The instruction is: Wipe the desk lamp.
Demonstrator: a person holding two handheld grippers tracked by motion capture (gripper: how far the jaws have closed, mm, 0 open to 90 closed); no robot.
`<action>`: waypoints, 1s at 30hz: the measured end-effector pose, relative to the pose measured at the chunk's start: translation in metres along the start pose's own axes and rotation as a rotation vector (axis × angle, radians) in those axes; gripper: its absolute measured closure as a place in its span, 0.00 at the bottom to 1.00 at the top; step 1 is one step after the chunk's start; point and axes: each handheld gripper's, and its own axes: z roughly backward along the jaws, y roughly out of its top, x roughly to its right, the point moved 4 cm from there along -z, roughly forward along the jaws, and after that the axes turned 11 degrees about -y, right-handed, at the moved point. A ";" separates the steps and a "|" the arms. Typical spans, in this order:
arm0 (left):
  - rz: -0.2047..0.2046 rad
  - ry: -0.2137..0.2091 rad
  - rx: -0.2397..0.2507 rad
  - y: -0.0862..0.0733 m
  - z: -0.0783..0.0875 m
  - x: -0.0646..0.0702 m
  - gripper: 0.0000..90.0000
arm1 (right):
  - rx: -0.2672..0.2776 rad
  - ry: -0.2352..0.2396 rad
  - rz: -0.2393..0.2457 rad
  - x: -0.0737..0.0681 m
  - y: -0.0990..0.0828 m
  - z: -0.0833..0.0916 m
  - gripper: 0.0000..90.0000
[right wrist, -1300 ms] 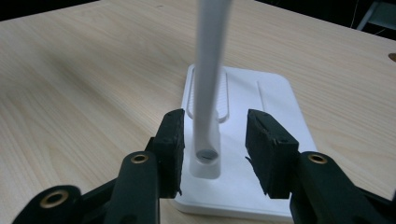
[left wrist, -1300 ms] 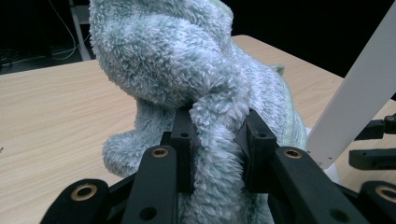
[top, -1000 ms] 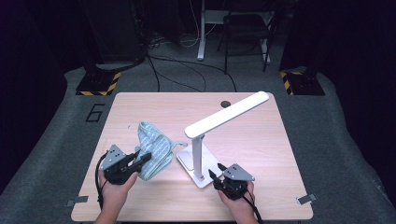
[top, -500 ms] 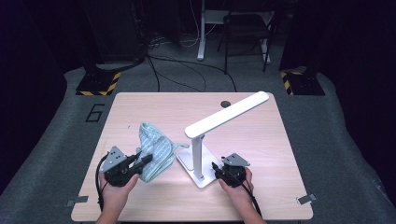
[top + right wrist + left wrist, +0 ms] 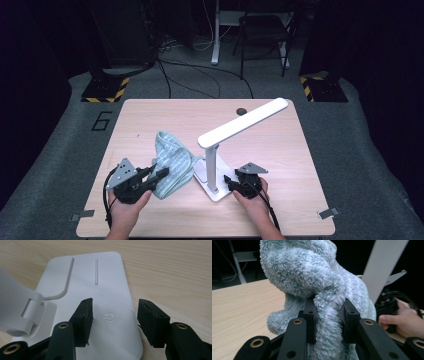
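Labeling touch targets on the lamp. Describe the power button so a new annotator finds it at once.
On the wooden table stands a white desk lamp. Its flat base lies by the right gripper, whose open jaws straddle the near end. The power button is a faint circle-and-bar symbol there, unlike the straight groove farther up.

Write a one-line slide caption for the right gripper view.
Right gripper poised open over the white lamp base, its power symbol between the jaws, on the wooden table.
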 end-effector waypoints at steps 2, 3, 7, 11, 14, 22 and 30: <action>-0.020 -0.019 -0.002 0.006 -0.001 0.007 0.78 | 0.014 -0.002 0.018 -0.001 0.001 -0.001 0.50; -0.028 -0.026 -0.001 0.009 -0.002 0.010 0.78 | 0.007 -0.004 0.028 -0.001 0.001 -0.001 0.50; -0.067 -0.062 -0.002 0.022 -0.005 0.023 0.79 | 0.002 -0.002 0.041 -0.002 0.005 -0.004 0.49; -0.095 -0.101 0.008 0.035 -0.006 0.036 0.78 | -0.002 -0.004 0.033 -0.003 0.006 -0.007 0.48; -0.114 -0.126 0.021 0.044 -0.005 0.044 0.79 | 0.000 -0.005 0.033 -0.004 0.007 -0.008 0.48; -0.117 -0.169 -0.012 0.052 -0.026 0.047 0.78 | 0.005 -0.005 0.036 -0.004 0.007 -0.009 0.48; -0.114 -0.175 -0.040 0.047 -0.047 0.047 0.78 | 0.003 0.011 0.024 -0.002 0.007 -0.010 0.48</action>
